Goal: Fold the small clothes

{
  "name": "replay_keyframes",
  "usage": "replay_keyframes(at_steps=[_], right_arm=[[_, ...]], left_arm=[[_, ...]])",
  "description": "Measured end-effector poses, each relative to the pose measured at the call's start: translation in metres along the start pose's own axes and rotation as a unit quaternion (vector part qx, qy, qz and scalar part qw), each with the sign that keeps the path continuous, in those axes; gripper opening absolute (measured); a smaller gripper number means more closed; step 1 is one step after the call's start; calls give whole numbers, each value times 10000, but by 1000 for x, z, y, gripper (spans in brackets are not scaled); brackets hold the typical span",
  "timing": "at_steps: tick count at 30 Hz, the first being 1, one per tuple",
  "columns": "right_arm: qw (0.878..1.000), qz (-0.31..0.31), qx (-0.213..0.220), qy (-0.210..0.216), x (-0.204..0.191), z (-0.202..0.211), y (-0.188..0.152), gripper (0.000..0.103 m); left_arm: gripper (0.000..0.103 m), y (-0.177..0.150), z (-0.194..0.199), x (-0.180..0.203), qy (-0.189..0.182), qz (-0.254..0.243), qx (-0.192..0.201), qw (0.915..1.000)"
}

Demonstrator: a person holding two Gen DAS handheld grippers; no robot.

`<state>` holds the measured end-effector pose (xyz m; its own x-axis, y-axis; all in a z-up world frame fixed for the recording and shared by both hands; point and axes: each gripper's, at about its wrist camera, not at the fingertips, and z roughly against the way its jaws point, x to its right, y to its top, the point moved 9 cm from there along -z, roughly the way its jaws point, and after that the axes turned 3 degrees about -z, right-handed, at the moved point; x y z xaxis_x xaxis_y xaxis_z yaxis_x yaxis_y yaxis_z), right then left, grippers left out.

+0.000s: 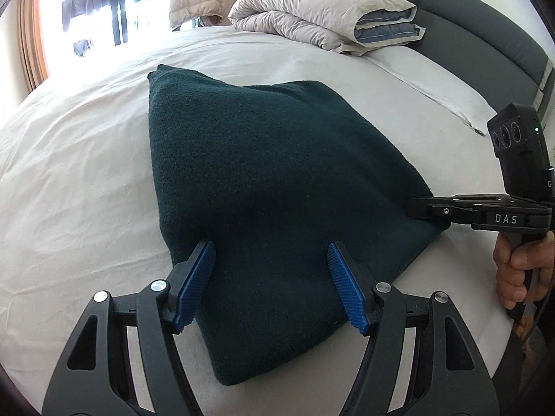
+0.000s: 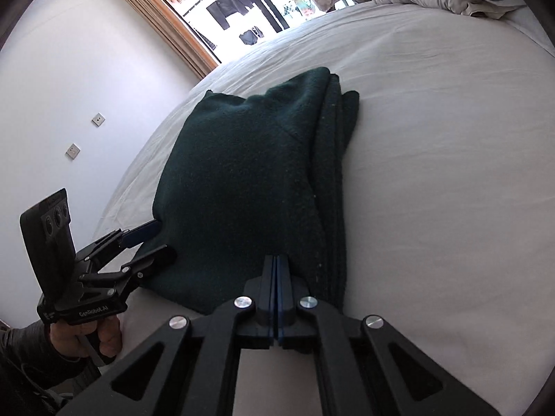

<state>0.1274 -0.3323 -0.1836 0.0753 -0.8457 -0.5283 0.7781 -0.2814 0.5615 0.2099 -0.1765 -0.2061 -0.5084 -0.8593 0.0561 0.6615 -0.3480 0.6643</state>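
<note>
While left tongs (image 1: 271, 284) gape, right tongs (image 2: 276, 279) pinch sweater (image 1: 263, 187) near duvet (image 1: 322, 17).

Left wrist view: low, close over bed (image 1: 86, 173), facing headboard (image 1: 468, 17). Right wrist view: close, facing window (image 2: 242, 17). Both share dark green garment (image 1: 260, 190) (image 2: 242, 173) mid-frame, each showing other claw.

Both tools are matte black, with cut-out linkage arms joined by round silver screws and ribbed blue pads (image 1: 194, 284) on the fingers. The left gripper (image 1: 270, 284) carries white lettering on its base, seen from the right wrist view. The right gripper (image 2: 276, 298) reads "DAS" and bears a black three-lens camera block (image 1: 517, 138) with a green light. Bare skin shows on the right hand (image 1: 520, 270); the left hand (image 2: 86, 339) emerges from a dark sleeve (image 2: 24, 350).
</note>
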Motion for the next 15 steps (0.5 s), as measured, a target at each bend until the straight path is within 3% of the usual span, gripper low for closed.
replay_keyframes(at_steps=[2, 4, 5, 8, 12, 15], right_arm=[[10000, 45, -21, -79, 0, 8, -1, 0], [9997, 100, -17, -234, -7, 17, 10, 0], [9996, 136, 72, -248, -13, 22, 20, 6], [9989, 103, 409, 203, -41, 28, 64, 10], [9953, -141, 251, 926, -66, -12, 125, 24], [9969, -345, -68, 704, -61, -65, 149, 27]], left_arm=[[66, 7, 22, -4, -23, 31, 157, 9999], [66, 30, 34, -14, 191, -42, 426, 9989], [66, 42, 36, -22, 272, -58, 521, 9983], [66, 72, 23, -39, 361, -44, 515, 9980], [66, 82, -16, -57, 600, -43, 147, 9981], [67, 72, -35, -66, 489, 236, 11, 9985]])
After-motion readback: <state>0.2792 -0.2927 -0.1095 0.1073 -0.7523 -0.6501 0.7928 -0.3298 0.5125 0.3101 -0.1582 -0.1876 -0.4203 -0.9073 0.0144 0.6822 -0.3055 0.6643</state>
